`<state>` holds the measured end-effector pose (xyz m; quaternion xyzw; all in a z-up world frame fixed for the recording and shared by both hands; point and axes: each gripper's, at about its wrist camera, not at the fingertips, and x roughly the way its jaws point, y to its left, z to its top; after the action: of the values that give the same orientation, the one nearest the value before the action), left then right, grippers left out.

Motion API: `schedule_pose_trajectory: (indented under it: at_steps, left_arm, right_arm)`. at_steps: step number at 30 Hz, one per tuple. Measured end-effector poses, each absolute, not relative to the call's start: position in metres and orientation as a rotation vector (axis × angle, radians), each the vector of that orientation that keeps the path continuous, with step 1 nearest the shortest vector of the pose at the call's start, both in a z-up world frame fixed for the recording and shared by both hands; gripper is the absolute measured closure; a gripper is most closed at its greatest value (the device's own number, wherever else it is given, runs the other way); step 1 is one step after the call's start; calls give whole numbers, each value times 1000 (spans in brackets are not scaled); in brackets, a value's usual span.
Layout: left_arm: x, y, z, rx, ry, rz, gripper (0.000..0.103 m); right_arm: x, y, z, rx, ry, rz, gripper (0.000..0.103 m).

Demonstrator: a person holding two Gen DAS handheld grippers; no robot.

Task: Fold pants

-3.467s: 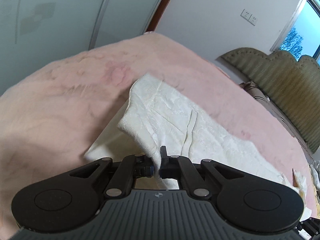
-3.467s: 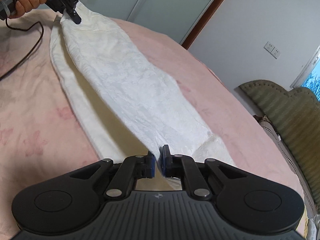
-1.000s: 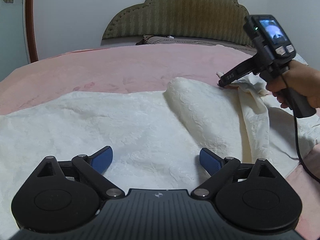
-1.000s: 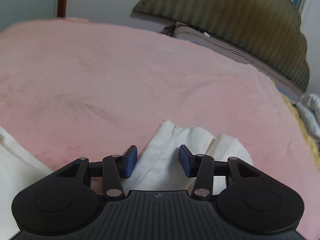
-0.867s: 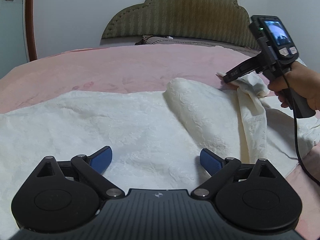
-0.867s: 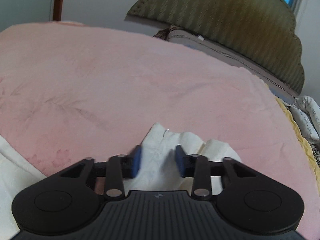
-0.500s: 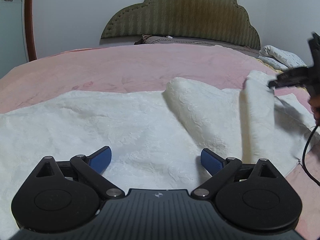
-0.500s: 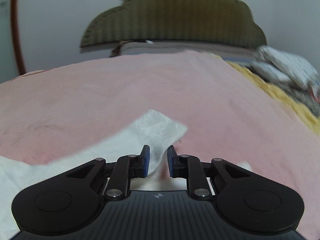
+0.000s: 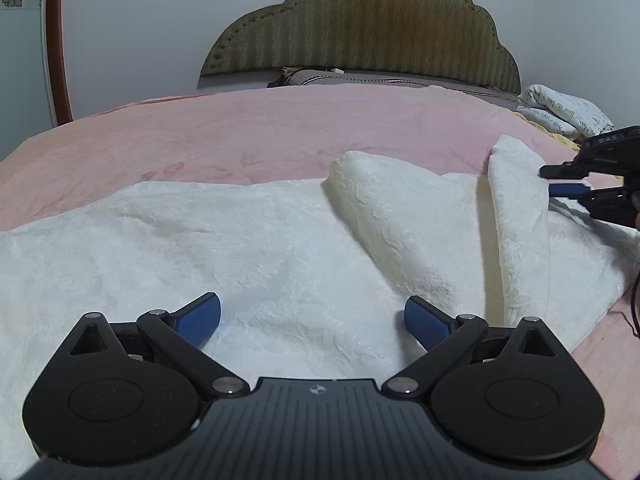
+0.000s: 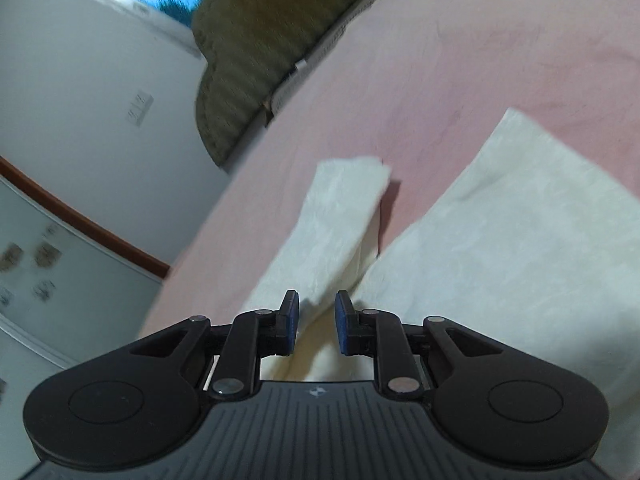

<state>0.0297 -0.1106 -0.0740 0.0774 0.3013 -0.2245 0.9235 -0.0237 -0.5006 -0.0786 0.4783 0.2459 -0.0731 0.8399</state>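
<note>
Cream-white textured pants (image 9: 260,240) lie spread across a pink bed. My left gripper (image 9: 312,316) hovers low over them, jaws wide open, with cloth under it but nothing gripped. At the right edge of the left wrist view, my right gripper (image 9: 548,182) reaches in beside a raised ridge of the cloth (image 9: 516,208). In the right wrist view, which is rolled and blurred, my right gripper (image 10: 316,314) is shut on a narrow end of the pants. That strip of cloth (image 10: 340,208) runs away from the pads, lifted over the blanket. More of the pants (image 10: 500,260) lies to its right.
The pink blanket (image 9: 240,136) stretches back to a green padded headboard (image 9: 360,28). A folded patterned cloth (image 9: 560,108) lies at the far right by the pillows. A dark cable (image 9: 634,304) hangs at the right edge. Bare blanket lies beyond and left of the pants.
My right gripper has shut on the end of the pants, pulled it rightwards across the bed and rolled over. The cloth there now stands in a ridge. My left gripper stays still and open.
</note>
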Motion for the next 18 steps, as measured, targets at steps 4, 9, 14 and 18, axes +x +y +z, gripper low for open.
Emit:
schedule_pose_trajectory:
  at_steps: [4, 9, 14, 18]
  left_arm:
    - [29, -111, -74, 161, 619, -460, 1]
    - [28, -113, -74, 172, 619, -455, 1]
    - [28, -113, -73, 174, 620, -454, 1]
    - [28, -112, -73, 176, 620, -454, 0]
  right_arm:
    - [-19, -506, -86, 1138, 432, -89, 84]
    - [-7, -515, -78, 1100, 385, -84, 84]
    - [16, -534, -79, 1062, 408, -156, 76]
    - [27, -545, -90, 1138, 388, -158, 56]
